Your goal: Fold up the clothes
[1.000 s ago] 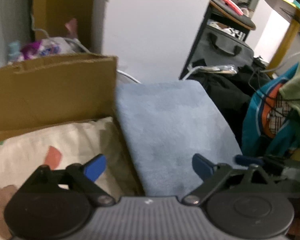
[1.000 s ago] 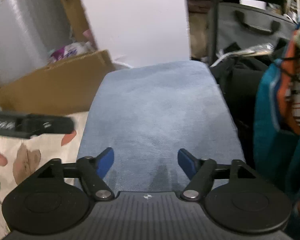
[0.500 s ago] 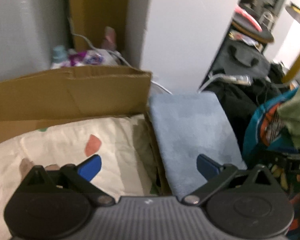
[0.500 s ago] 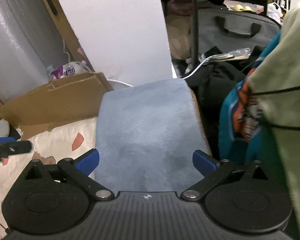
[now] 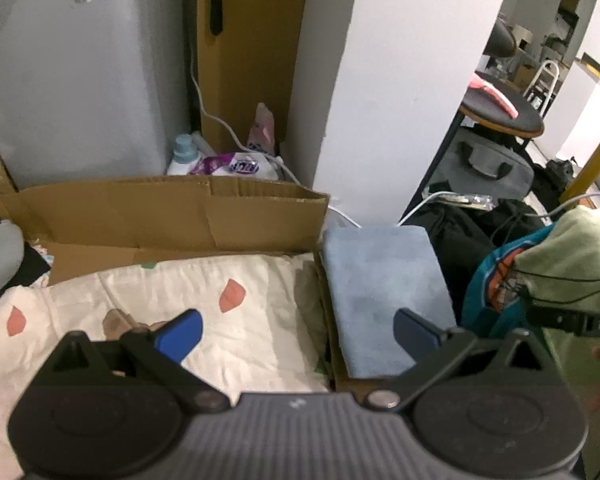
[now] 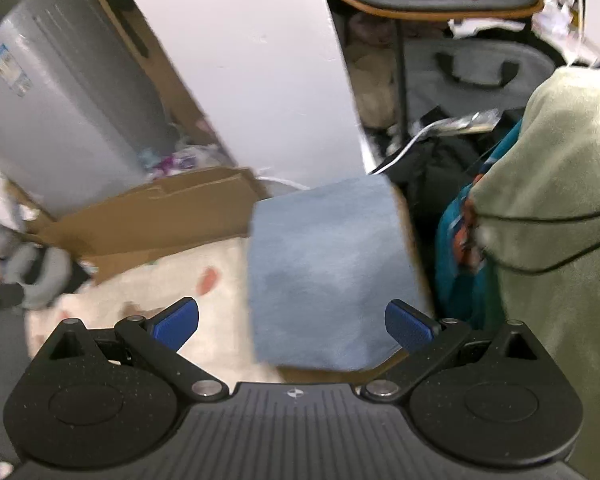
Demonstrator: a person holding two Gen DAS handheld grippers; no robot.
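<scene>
Lying flat and folded, the blue cloth [image 5: 384, 284] rests beside a cream patterned sheet [image 5: 204, 304], in front of a brown cardboard box flap [image 5: 160, 216]. Both the left tool [image 5: 298, 330] and the right tool [image 6: 292, 322] have their jaws spread wide, holding nothing, raised above the cloth.

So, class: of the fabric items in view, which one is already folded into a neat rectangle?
The plain blue cloth, lying flat and squared-off beside the cardboard box. The patterned cream sheet is rumpled, and the green garment hangs in a heap.
</scene>
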